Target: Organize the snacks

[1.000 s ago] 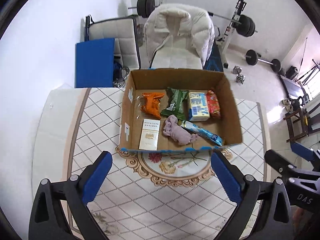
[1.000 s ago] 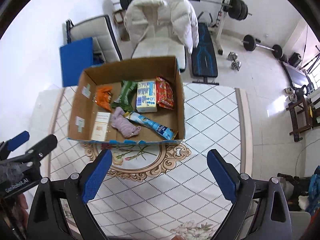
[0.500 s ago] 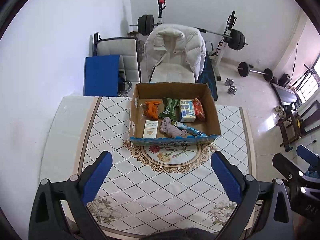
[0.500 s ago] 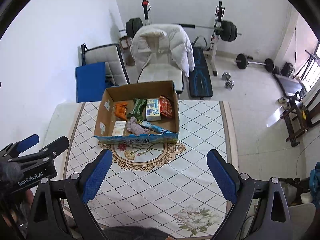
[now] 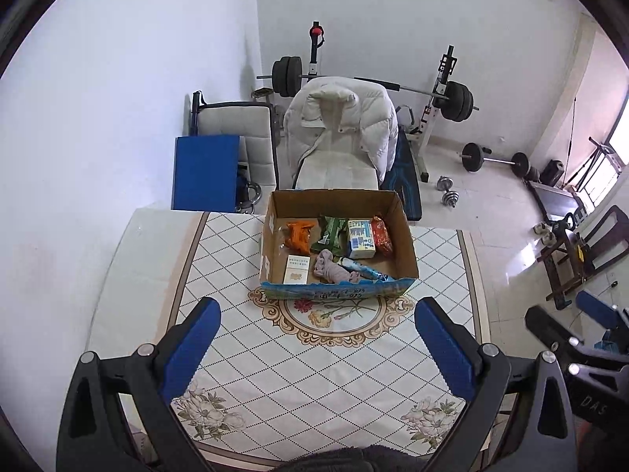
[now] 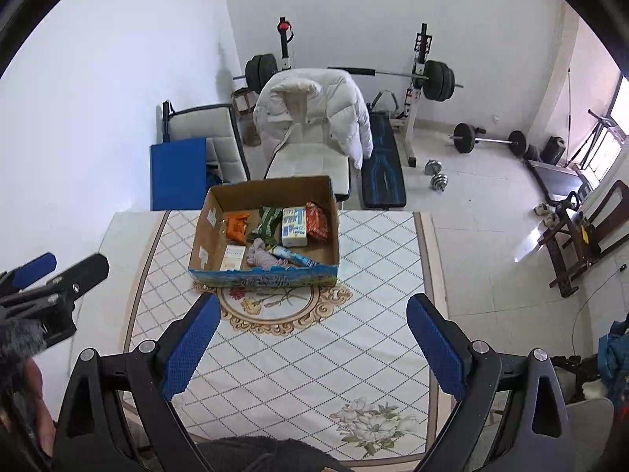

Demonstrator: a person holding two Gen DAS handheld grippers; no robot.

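A shallow cardboard box (image 5: 405, 251) (image 6: 204, 228) with a blue printed front stands on the far half of the table. Inside lie an orange packet (image 5: 299, 234), a green packet (image 5: 329, 232), a white and blue carton (image 5: 359, 238), a red packet (image 5: 382, 235), a white and gold pack (image 5: 295, 269), a mauve wrapped snack (image 5: 332, 269) and a blue tube (image 5: 363, 269). My left gripper (image 5: 318, 348) hangs open and empty, high above the table's near half. My right gripper (image 6: 310, 344) is open and empty too, at the same height.
The table (image 5: 314, 393) has a diamond-pattern cloth with a floral medallion. Behind it stand a chair with a white puffer jacket (image 5: 340, 129), a blue panel (image 5: 206, 173), a weight bench and barbells. The other gripper shows at each view's edge.
Both grippers have pulled up and back from the box, which now looks much smaller. The box and its contents have not moved.
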